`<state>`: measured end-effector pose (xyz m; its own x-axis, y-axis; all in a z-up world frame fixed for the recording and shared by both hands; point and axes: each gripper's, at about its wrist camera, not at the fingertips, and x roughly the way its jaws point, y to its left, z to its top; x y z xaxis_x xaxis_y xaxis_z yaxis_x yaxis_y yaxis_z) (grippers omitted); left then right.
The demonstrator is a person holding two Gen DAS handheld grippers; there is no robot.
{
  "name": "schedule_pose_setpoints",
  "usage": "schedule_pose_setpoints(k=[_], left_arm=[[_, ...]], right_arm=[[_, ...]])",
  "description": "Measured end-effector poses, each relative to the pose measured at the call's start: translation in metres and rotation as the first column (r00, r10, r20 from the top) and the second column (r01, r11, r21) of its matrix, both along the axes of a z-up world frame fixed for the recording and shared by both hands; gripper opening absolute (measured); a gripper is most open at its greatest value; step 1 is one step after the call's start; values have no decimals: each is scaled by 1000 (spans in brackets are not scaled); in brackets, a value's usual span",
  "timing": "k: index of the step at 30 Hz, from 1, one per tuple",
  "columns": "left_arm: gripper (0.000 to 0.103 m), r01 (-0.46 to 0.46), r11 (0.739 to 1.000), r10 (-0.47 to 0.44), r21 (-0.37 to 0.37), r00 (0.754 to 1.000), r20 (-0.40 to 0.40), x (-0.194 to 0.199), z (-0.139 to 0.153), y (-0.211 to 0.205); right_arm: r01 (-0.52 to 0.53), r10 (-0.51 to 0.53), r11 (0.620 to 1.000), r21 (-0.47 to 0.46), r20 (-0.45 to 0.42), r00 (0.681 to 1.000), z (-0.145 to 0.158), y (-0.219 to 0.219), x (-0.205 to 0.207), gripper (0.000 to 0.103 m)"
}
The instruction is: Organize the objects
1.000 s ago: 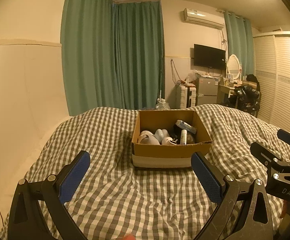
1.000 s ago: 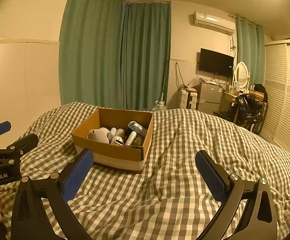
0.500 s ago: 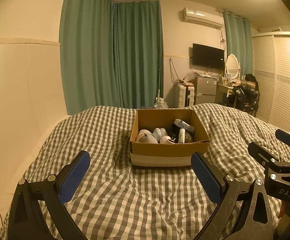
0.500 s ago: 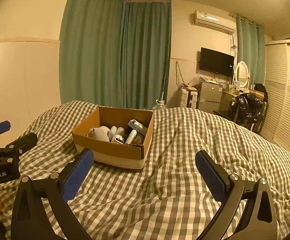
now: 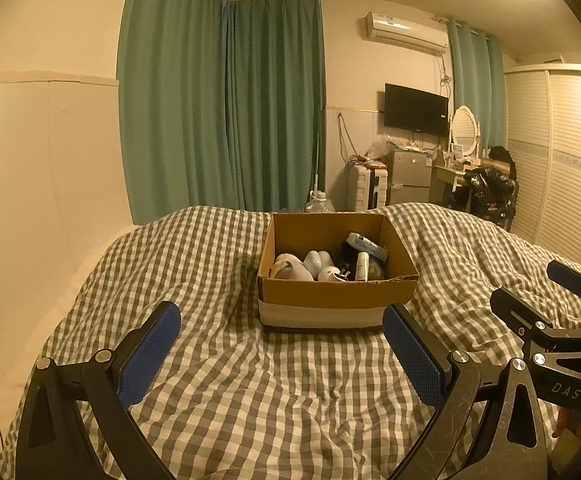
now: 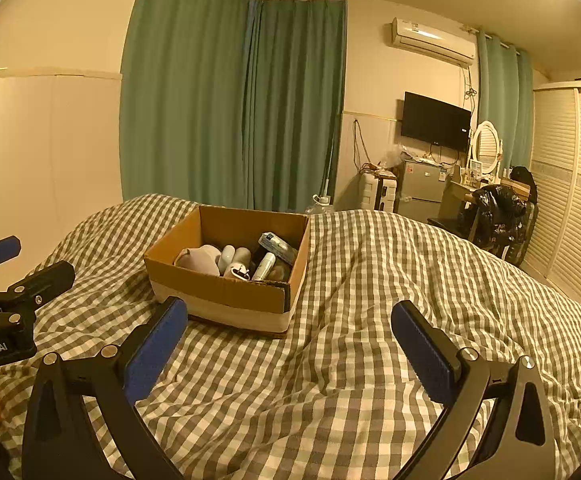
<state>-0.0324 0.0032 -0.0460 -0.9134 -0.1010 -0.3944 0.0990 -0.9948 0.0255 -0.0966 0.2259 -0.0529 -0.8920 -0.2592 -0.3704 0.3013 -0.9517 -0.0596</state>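
Observation:
A brown cardboard box (image 5: 336, 294) (image 6: 214, 286) sits on the checked bedspread (image 5: 250, 376) (image 6: 370, 320). Several small items lie inside it: pale rounded things (image 5: 290, 270) (image 6: 200, 258), a white tube (image 5: 361, 266) (image 6: 264, 266) and a flat packet (image 5: 366, 245) (image 6: 276, 246). My left gripper (image 5: 282, 354) hovers open just in front of the box, empty. My right gripper (image 6: 290, 350) is open and empty too, near the box's right front corner. Each gripper shows at the edge of the other's view: the right gripper (image 5: 538, 300), the left gripper (image 6: 22, 264).
Green curtains (image 5: 226, 112) hang behind the bed and a pale padded headboard wall (image 5: 30, 184) runs along the left. A TV (image 5: 415, 110), small fridge (image 5: 408, 178), dressing table with mirror (image 5: 464, 132) and louvred wardrobe (image 5: 558, 152) stand at the right.
Both views have drifted slightly toward the box and a touch higher. Both grippers stay open and empty, and the box's contents are unchanged.

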Motion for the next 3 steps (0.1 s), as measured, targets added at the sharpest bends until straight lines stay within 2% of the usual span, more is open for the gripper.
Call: schedule_pose_setpoints(k=[3], left_arm=[[103,-3,1000,3,-11,1000,-4,0,-1,1]], right_arm=[[0,0,1000,-4,1,1000,-1,0,-1,102]])
